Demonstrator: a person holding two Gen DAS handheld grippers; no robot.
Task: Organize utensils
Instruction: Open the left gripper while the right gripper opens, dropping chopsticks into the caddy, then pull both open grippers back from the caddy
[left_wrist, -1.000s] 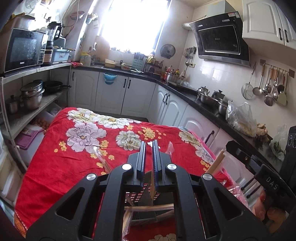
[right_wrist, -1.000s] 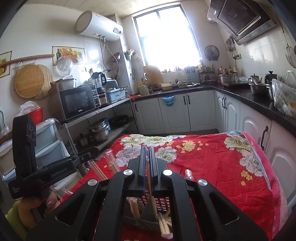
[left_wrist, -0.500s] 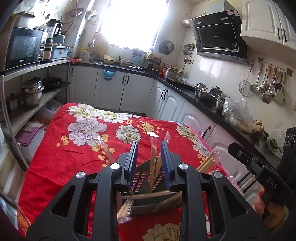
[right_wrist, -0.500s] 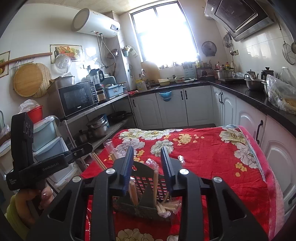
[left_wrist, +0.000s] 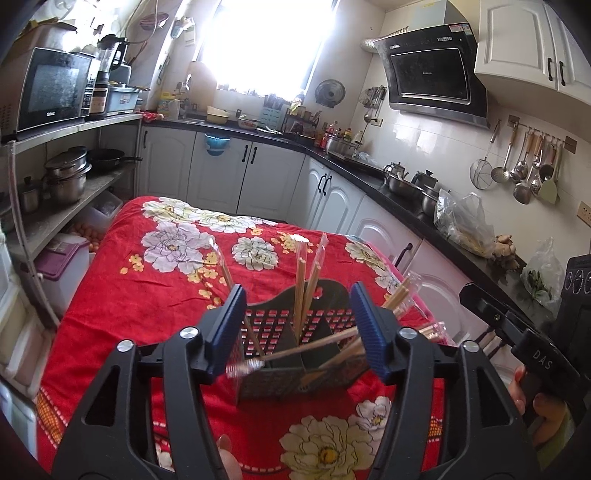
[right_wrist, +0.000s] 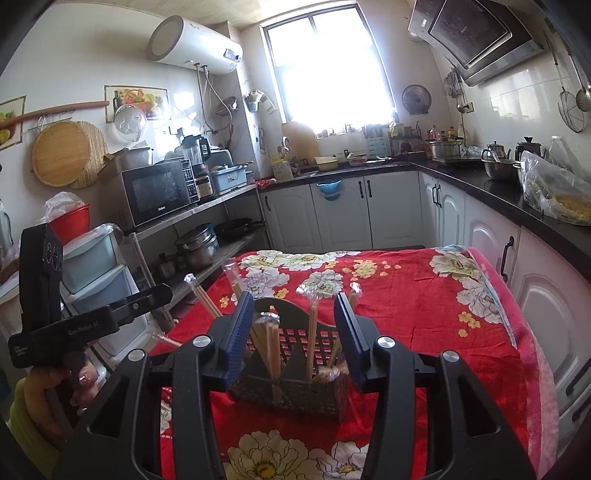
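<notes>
**Asker:** Left wrist view first: what is in front, and where does the sorting stand?

**Describer:** The left hand-held gripper (left_wrist: 297, 328) is spread wide and holds nothing. Just beyond it a dark slotted caddy (left_wrist: 295, 354) sits near the front edge of a bench (left_wrist: 147, 288) draped in red floral cloth. Wrapped chopsticks (left_wrist: 304, 286) stand upright in it, and others lean out to the right. In the right wrist view, the right hand-held gripper (right_wrist: 295, 328) is also spread and empty, framing the same caddy (right_wrist: 291, 384).

**Asker:** So which step is this?

**Describer:** It looks like a release step. Next, I judge, comes straightening the leaning sticks or fetching more, which calls for a careful pinch on thin, slippery wrappers.

**Asker:** What has changed?

**Describer:** A second ago both grippers were pressed together around sticks in the caddy; now both are open and drawn back.
</notes>
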